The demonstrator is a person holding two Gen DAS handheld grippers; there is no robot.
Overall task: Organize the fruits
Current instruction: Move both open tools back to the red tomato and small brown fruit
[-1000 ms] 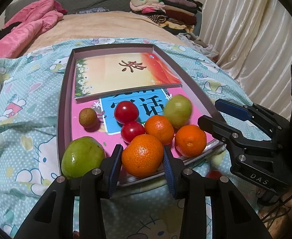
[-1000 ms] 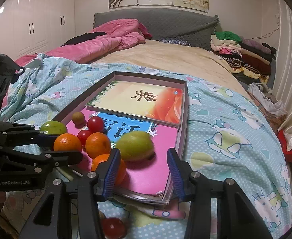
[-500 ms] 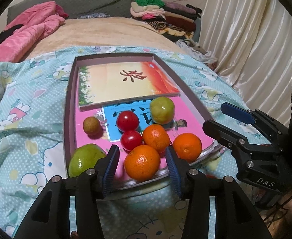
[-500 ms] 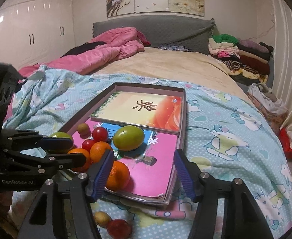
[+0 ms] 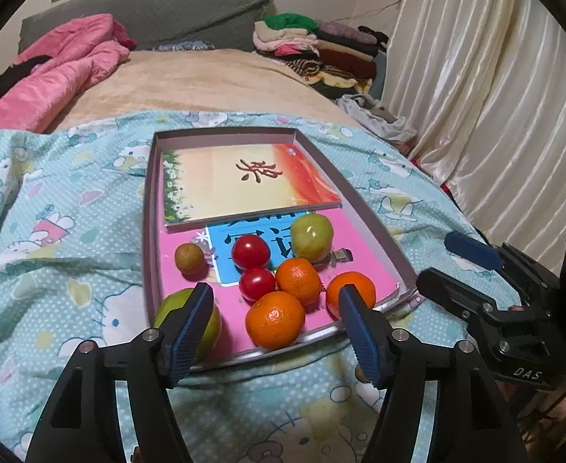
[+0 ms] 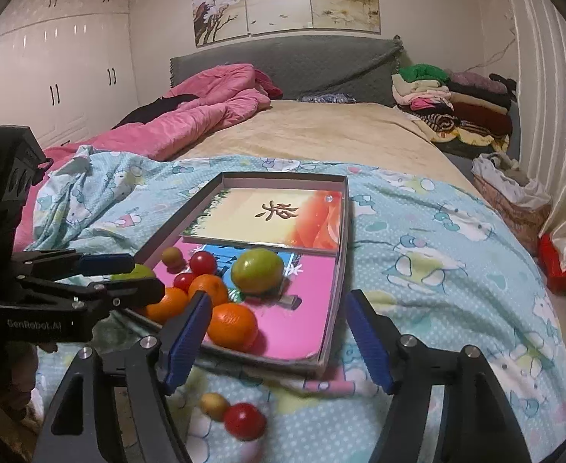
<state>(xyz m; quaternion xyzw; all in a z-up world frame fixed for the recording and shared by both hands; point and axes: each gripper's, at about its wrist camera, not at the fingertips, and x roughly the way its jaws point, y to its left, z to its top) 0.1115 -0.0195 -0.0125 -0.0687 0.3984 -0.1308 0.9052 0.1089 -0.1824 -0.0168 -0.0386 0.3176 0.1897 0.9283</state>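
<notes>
Left jaws (image 5: 275,320): I'm spreading them, nothing held, round orange tangerine (image 5: 275,319) sitting loose between.
Right jaws (image 6: 275,332): I'm spreading them too, empty.
Care: I'm lifting straight off the shallow grey cardboard tray (image 5: 150,208).

Both wrist views look down, close, sharing the tray (image 5: 150,208) of fruit.

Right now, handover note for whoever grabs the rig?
Left gripper: jaws just opened, pads touching nothing; the nearest orange tangerine sits free in the shallow grey box.
Right gripper: also just opened, empty.
In the box: three tangerines, two red tomatoes, two green fruits, one small brown fruit.
Left: a red tomato and a small brown fruit lie on the blue patterned quilt outside the box.
</notes>
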